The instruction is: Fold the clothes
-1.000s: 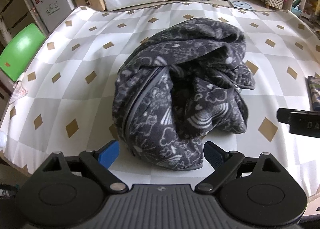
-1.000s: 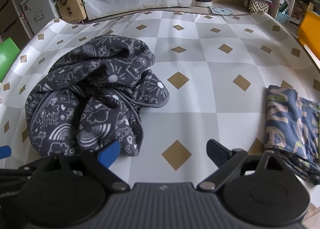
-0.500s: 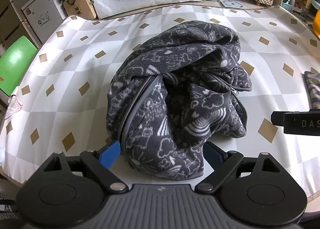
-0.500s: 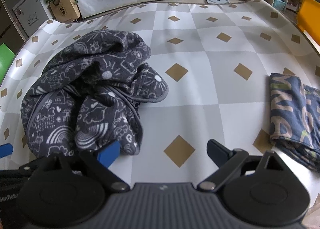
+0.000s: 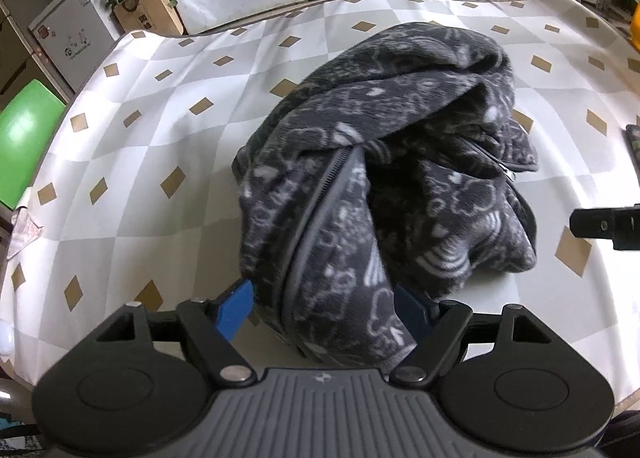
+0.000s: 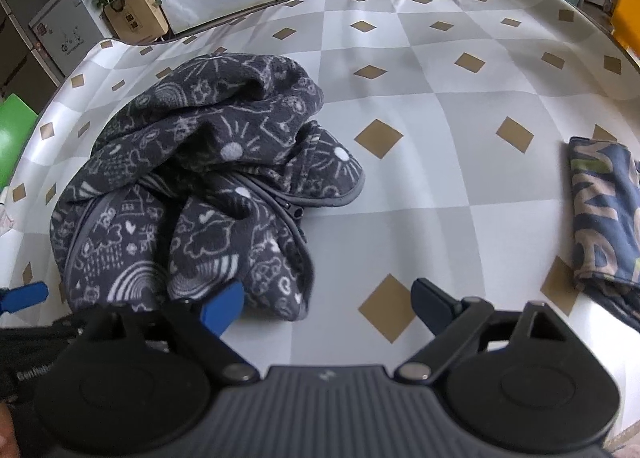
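A dark grey fleece jacket [image 5: 384, 161] with white doodle print and a zipper lies crumpled in a heap on the table; it also shows in the right wrist view [image 6: 208, 193]. My left gripper [image 5: 324, 304] is open, its blue fingers on either side of the heap's near edge, with fabric between them. My right gripper [image 6: 328, 304] is open and empty over bare tablecloth, its left finger just beside the jacket's near right edge. Its tip shows at the right edge of the left wrist view [image 5: 604, 221].
The table wears a grey-and-white checked cloth with gold diamonds [image 6: 440, 105]. A folded blue printed garment [image 6: 604, 213] lies at the right edge. A green chair [image 5: 24, 137] stands left of the table. A plant box [image 5: 144, 13] and cabinets are beyond the far edge.
My left gripper has moved forward so the jacket's near edge now sits between its open fingers. My right gripper has edged forward and left, closer to the jacket.
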The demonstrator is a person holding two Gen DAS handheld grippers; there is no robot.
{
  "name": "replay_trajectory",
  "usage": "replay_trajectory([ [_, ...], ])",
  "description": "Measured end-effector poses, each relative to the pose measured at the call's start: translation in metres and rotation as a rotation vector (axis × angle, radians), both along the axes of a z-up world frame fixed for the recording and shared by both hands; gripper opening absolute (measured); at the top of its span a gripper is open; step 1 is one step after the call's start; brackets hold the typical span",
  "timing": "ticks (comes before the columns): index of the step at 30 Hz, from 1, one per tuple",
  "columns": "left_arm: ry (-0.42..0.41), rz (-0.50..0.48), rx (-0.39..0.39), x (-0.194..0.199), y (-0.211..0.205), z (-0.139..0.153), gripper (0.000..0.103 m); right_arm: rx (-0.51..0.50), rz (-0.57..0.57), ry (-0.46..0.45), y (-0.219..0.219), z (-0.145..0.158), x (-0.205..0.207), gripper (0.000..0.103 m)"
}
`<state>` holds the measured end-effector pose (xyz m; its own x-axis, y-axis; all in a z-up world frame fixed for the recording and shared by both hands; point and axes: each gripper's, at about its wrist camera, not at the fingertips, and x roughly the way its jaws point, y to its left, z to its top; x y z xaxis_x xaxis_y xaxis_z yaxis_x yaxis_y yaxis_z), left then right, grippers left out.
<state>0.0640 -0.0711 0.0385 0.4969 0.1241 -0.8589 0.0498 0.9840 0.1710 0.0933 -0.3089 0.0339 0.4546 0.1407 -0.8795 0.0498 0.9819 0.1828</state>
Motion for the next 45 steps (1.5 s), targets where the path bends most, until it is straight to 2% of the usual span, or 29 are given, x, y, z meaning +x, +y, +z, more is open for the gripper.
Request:
replay_trajectory([
  [7, 0.008, 0.007, -0.027, 0.017, 0.016, -0.009, 0.078, -0.020, 0.032, 0.033, 0.019, -0.013, 0.009, 0.092],
  [17, 0.001, 0.049, -0.110, 0.028, 0.042, -0.022, 0.079, -0.060, 0.072, 0.063, 0.052, -0.037, 0.025, 0.092],
  [26, -0.025, 0.051, -0.063, 0.041, 0.041, -0.029, 0.079, -0.078, 0.054, 0.081, 0.065, -0.059, 0.040, 0.093],
  [30, -0.023, 0.052, -0.071, 0.045, 0.042, -0.034, 0.078, -0.043, 0.026, 0.094, 0.063, -0.068, 0.044, 0.092],
  [32, -0.019, 0.061, -0.087, 0.047, 0.045, -0.036, 0.074, -0.015, 0.001, 0.093, 0.060, -0.071, 0.045, 0.092],
  [35, -0.011, 0.066, -0.109, 0.048, 0.047, -0.038, 0.061, 0.031, -0.018, 0.100, 0.057, -0.075, 0.047, 0.084],
  [37, -0.011, 0.060, -0.106, 0.048, 0.046, -0.040, 0.061, 0.050, -0.008, 0.099, 0.058, -0.075, 0.047, 0.075],
  [42, -0.017, 0.021, -0.072, 0.045, 0.039, -0.042, 0.056, 0.015, 0.011, 0.069, 0.062, -0.072, 0.046, 0.040],
  [45, -0.006, -0.004, -0.059, 0.042, 0.033, -0.045, 0.054, -0.001, -0.019, 0.049, 0.055, -0.068, 0.046, 0.029],
])
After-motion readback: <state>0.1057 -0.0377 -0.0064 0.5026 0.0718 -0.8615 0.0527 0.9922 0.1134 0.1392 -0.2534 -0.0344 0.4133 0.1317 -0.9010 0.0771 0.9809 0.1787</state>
